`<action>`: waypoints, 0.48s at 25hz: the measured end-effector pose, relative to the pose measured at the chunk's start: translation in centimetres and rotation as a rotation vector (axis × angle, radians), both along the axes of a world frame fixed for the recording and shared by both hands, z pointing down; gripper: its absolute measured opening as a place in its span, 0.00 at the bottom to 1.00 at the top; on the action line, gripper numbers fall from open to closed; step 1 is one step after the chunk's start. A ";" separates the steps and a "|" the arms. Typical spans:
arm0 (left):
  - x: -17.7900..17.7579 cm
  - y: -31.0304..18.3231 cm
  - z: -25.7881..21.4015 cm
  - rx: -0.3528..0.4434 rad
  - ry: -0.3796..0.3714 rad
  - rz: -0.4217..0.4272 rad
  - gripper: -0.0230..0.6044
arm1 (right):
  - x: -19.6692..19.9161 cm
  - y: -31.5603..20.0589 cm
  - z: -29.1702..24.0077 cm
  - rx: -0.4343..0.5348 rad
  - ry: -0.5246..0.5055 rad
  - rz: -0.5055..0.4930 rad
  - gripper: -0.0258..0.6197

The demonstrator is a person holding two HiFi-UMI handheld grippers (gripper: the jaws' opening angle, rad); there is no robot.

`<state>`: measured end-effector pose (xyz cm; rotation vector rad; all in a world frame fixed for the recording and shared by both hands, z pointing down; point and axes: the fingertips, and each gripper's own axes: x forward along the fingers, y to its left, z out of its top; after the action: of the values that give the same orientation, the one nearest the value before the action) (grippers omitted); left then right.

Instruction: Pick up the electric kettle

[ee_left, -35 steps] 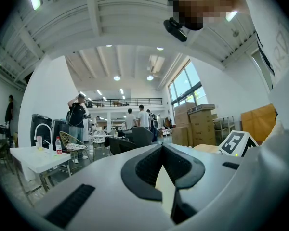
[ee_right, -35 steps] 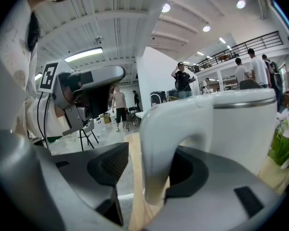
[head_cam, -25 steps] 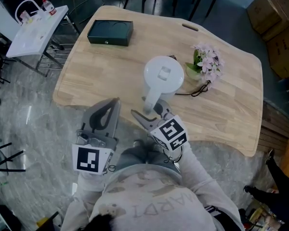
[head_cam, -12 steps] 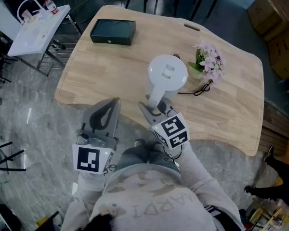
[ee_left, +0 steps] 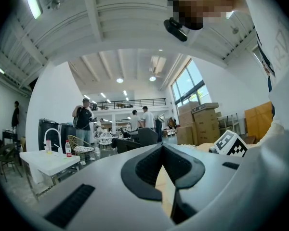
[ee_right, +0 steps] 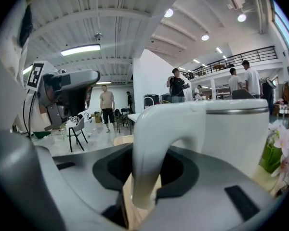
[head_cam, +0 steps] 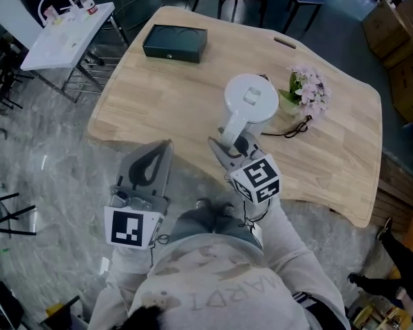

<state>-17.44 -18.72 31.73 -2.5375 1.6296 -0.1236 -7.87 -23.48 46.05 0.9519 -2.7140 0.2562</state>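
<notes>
A white electric kettle (head_cam: 251,98) stands on the wooden table (head_cam: 165,102), its handle (head_cam: 232,126) pointing toward the near edge. My right gripper (head_cam: 228,145) has its jaws closed on either side of that handle. In the right gripper view the handle (ee_right: 149,143) fills the space between the dark pads of the right gripper (ee_right: 147,177), with the kettle body (ee_right: 231,134) just behind. My left gripper (head_cam: 166,144) hangs off the table's near edge, shut and holding nothing. The left gripper view shows the left gripper (ee_left: 162,148) with its tips meeting.
A black box (head_cam: 175,42) lies at the table's far left. Pink flowers (head_cam: 306,91) and a dark cable (head_cam: 289,130) sit right of the kettle. A white side table (head_cam: 69,33) stands to the left on the floor, cardboard boxes (head_cam: 399,33) at far right.
My right gripper moved forward from the table's edge onto the kettle handle and its jaws narrowed from wide open to closed on it. The left gripper stayed put.
</notes>
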 end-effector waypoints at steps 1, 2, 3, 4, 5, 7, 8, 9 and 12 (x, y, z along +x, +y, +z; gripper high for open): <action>-0.2 0.3 -0.1 0.004 -0.002 -0.004 0.04 | 0.0 -0.1 -0.4 0.000 -0.017 0.002 0.24; -0.3 0.5 -0.2 0.006 -0.003 -0.008 0.04 | 0.1 -0.1 -0.8 -0.003 -0.032 0.005 0.24; -0.5 0.8 -0.3 0.008 -0.002 -0.012 0.04 | 0.1 0.0 -1.1 -0.004 -0.043 0.006 0.24; -0.7 1.1 -0.4 0.009 -0.002 -0.016 0.04 | 0.1 0.1 -1.5 0.000 -0.047 0.005 0.24; -0.8 1.4 -0.4 0.010 -0.001 -0.019 0.04 | 0.0 0.4 -1.8 0.008 -0.047 0.001 0.24; -0.8 1.8 -0.4 0.010 -0.001 -0.022 0.04 | -0.1 1.0 -2.6 0.029 -0.042 -0.008 0.24; -0.7 2.0 -0.4 0.010 -0.001 -0.021 0.04 | -0.1 1.3 -3.0 0.040 -0.039 -0.014 0.24; -0.5 2.2 -0.4 0.011 -0.002 -0.019 0.04 | -0.2 1.7 -3.4 0.050 -0.037 -0.021 0.24; 0.3 2.8 -0.6 0.023 0.001 -0.005 0.04 | -0.3 3.0 -4.6 0.078 -0.029 -0.044 0.24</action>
<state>-17.18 -15.96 31.17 -2.5173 1.6290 -0.1032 -8.12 -20.44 41.44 0.9152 -2.7861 0.1576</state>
